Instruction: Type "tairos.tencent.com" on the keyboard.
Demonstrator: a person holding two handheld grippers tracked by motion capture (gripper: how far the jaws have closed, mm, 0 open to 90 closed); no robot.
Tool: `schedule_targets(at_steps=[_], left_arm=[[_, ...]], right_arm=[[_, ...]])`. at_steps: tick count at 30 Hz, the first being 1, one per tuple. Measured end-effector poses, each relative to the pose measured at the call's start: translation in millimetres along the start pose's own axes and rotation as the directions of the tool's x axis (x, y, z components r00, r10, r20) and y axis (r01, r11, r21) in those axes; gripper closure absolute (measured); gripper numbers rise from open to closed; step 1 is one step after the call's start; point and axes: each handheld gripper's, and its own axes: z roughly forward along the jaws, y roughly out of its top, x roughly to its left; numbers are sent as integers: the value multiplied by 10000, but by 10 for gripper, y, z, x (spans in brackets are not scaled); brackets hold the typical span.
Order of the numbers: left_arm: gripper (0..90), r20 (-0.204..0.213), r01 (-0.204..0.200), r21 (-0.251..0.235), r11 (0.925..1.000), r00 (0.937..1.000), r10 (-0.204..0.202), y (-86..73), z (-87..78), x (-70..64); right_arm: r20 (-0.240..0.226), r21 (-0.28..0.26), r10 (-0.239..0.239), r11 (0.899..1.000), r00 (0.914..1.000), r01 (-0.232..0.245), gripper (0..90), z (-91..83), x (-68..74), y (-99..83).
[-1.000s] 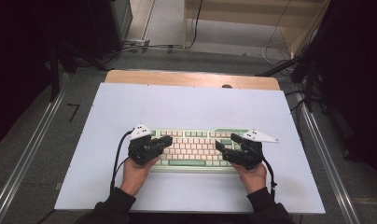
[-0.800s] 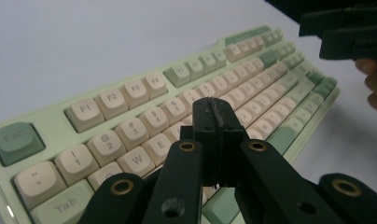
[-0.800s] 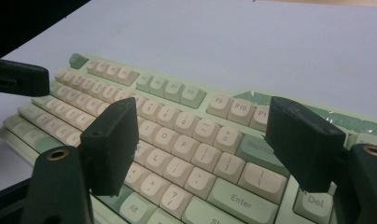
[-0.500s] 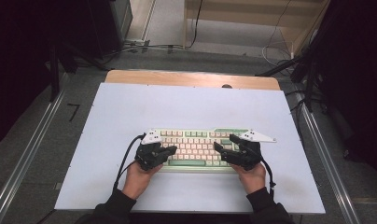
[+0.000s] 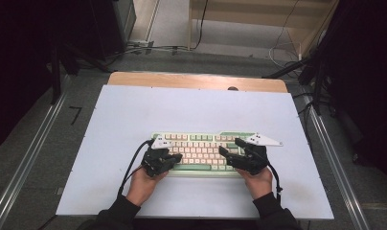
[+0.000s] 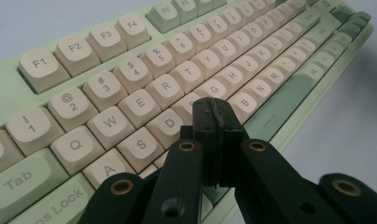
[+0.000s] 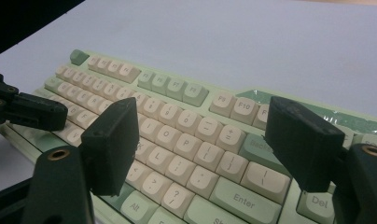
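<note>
With its jaws pressed together, the left gripper should be lowered squarely onto one key of the mint-green keyboard, while the right gripper, jaws spread, is held clear above the keys at lower centre of the high view.

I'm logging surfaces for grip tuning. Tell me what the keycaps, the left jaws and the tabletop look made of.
Keycaps: likely matte plastic, cream and pale green, with soft rounded edges, printed legends and no glare.
Left gripper: jaws seem to be hard black plastic or similar, dull, with brass-coloured rivets at the joints and a scuffed tip.
Tabletop: smooth pale sheet, possibly laminate, over a wooden board showing at the far edge.
</note>
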Motion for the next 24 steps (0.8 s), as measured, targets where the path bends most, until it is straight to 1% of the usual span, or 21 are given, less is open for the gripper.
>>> schedule_targets(at_steps=[6, 9, 10, 12, 14, 15, 16, 17, 19, 21, 22, 23, 24], left_arm=[[900, -21, -11, 68, 10000, 10000, 11, -2, 11, -5], [900, -75, -53, 271, 9996, 10000, 55, -6, 34, -13], [900, -68, -43, 254, 9997, 10000, 45, -4, 35, -17], [900, 13, -7, 54, 10000, 10000, 7, 3, 11, -18], [895, 127, 129, -543, 9984, 9998, -122, 16, -55, -4], [831, 241, 239, -1062, 9941, 9995, -214, 26, -110, 13], [732, 231, 288, -1377, 9901, 9994, -258, 31, -139, 23], [625, 136, 306, -1685, 9852, 9995, -287, 35, -171, 35], [418, -288, 317, -2061, 9780, 9988, -384, 33, -203, 62], [311, -509, 497, -2220, 9738, 9967, -624, 27, -214, 108], [282, -569, 661, -2315, 9706, 9951, -813, 21, -221, 134], [268, -533, 853, -2451, 9657, 9934, -1013, 10, -231, 160], [268, -522, 1096, -2609, 9591, 9905, -1274, -1, -242, 179]], right_arm=[[-20, 12, -1, 10000, 10000, 1, 246, -1, 4, 0], [-4, 16, -1, 10000, 10000, 1, 247, -1, 1, -2], [-10, 32, 1, 10000, 10000, -1, 247, -1, 2, -3], [-26, 39, 4, 10000, 10000, -4, 248, -1, 4, -2], [-24, 5, -14, 10000, 10000, 14, 252, -4, 3, 1], [-20, -22, -10, 10000, 10000, 10, 252, -5, 1, 3], [-5, -38, 1, 10000, 10000, -1, 252, -6, -2, 2], [-8, -22, 6, 10000, 10000, -6, 252, -6, -3, 0], [4, 28, -12, 10000, 10000, 12, 252, 1, -2, -4], [-6, 48, -41, 10000, 10000, 41, 252, 8, 4, -2], [1, 33, -58, 10000, 10000, 58, 254, 9, 6, 0], [-8, 24, -67, 10000, 10000, 67, 256, 10, 8, 0], [3, 43, -56, 10000, 10000, 56, 258, 11, 10, 0]])
